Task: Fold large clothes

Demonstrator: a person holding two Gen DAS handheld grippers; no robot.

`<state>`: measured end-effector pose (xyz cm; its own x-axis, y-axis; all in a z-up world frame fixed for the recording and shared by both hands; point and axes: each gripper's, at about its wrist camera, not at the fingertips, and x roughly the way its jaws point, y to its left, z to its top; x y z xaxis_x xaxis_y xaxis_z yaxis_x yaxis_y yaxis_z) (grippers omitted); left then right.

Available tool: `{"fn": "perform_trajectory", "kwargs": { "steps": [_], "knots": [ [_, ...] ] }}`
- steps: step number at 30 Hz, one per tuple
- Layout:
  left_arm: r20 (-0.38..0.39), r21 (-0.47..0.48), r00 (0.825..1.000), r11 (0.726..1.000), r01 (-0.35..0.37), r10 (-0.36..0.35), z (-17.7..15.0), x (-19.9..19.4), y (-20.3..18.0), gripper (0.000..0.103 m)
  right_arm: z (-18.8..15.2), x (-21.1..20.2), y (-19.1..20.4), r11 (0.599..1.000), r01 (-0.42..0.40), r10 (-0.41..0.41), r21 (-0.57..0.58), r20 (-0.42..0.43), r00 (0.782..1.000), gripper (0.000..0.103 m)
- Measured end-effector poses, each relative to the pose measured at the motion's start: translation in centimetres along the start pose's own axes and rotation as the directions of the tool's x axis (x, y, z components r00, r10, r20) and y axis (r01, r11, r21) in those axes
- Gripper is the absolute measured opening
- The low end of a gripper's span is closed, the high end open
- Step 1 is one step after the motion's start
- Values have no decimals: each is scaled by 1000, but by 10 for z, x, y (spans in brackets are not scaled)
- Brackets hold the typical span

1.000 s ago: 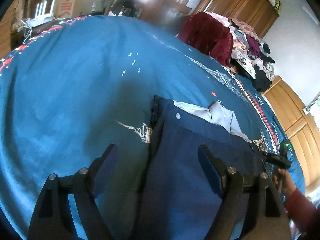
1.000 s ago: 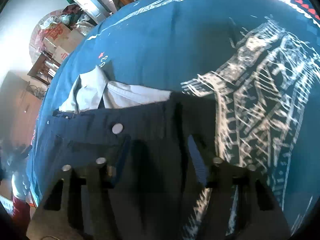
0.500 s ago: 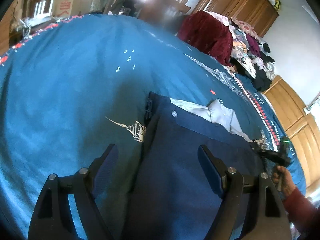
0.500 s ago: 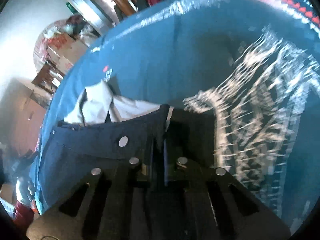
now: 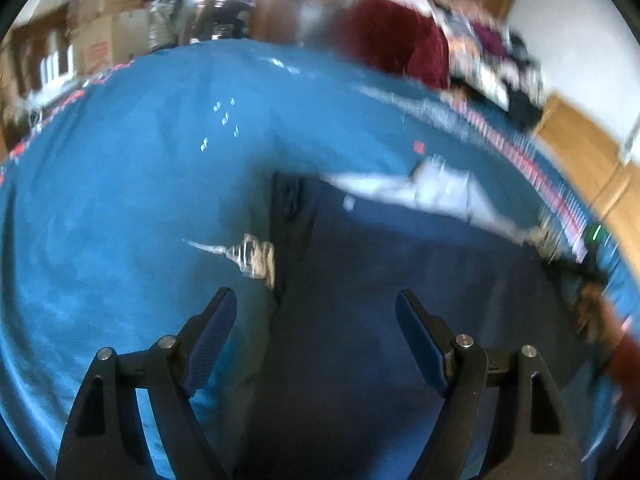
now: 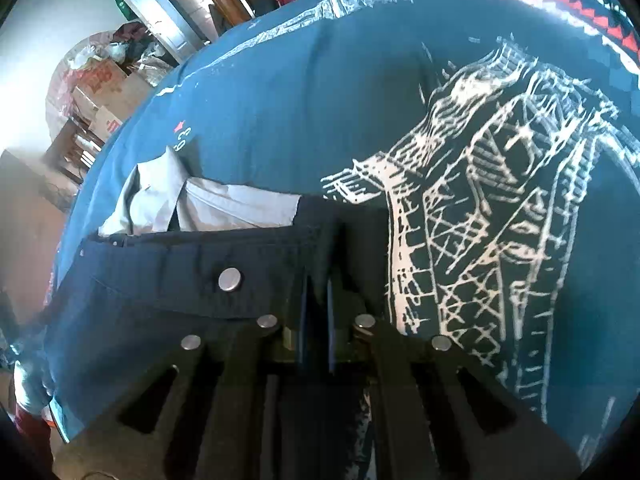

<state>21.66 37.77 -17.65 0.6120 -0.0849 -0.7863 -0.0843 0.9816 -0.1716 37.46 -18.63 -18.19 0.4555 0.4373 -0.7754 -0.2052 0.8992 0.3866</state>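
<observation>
The dark navy trousers (image 6: 168,280) are lying flat on the blue bedspread (image 6: 300,100), waistband up, with the pale pocket lining (image 6: 224,208) flipped out. The right gripper (image 6: 316,300) is clamped down on the waistband corner, right next to the white tower print (image 6: 500,220). The left gripper (image 5: 316,312) is wide open over the other edge of the trousers (that view's pretty blurry), holding nothing.
</observation>
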Motion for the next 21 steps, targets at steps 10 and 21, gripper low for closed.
{"fn": "perform_trajectory", "kwargs": {
  "steps": [10,21],
  "knots": [
    [73,192,993,978,78,-94,-32,-45,-68,86,-22,-69,64,991,125,-114,-52,176,978,26],
    [-23,56,1000,998,-4,5,-45,2,-14,88,-152,-40,126,966,30,-38,-258,-27,999,35]
  ]
}}
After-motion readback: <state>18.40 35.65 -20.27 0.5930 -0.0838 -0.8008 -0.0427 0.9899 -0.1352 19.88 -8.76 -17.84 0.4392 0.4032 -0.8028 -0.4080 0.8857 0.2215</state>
